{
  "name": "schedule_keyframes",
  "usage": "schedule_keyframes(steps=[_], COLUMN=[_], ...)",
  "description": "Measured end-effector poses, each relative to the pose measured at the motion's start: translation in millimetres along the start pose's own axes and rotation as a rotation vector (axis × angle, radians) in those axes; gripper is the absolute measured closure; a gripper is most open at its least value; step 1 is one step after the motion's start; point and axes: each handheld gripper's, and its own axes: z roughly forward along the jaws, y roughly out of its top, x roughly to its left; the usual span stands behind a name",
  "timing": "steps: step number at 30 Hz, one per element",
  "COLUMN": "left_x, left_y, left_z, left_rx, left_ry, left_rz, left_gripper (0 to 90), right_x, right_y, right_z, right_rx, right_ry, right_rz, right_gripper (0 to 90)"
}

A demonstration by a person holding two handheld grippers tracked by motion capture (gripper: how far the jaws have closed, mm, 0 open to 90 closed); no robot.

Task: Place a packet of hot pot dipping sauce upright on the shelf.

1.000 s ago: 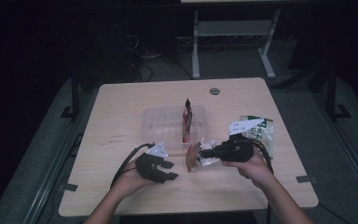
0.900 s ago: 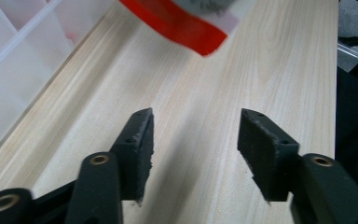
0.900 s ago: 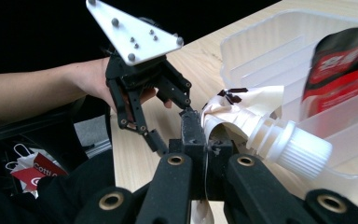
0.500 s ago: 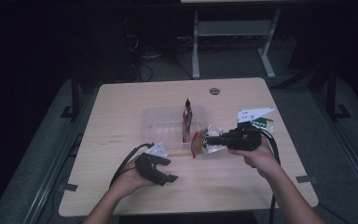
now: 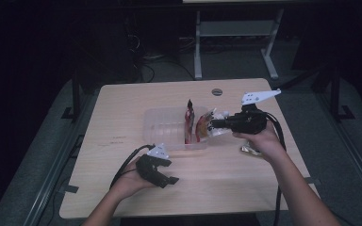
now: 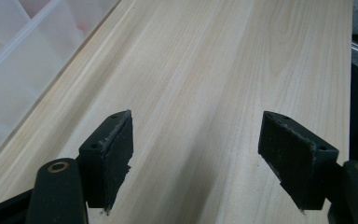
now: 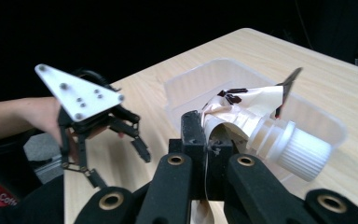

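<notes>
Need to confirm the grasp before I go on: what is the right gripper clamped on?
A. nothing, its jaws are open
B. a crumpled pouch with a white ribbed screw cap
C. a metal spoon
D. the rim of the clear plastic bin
B: the right gripper has its black jaws shut on the crumpled pouch with a white ribbed screw cap, held over the clear plastic bin.

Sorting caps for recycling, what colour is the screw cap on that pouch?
White, clearest in the right gripper view: the ribbed cap on the pouch.
</notes>
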Motion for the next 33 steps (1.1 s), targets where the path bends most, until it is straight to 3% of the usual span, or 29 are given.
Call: schedule_keyframes(steps=[12, 33], left_x=[1.6, 3.5], left_y=[-0.7, -2.8], left_z=[-2.4, -5.3], left_rx=[-0.002, -0.017], left_ry=[0.000, 0.000], left_rz=[0.006, -0.002], left_gripper=[26.2, 26.2], right_x=[-22.7, -32.7], right_y=[5.8, -1.1], right_z=[2.6, 7.8], right_rx=[0.013, 0.043], right_ry=[-0.036, -0.066], right_rz=[0.029, 0.049], right_gripper=[89.6, 89.6])
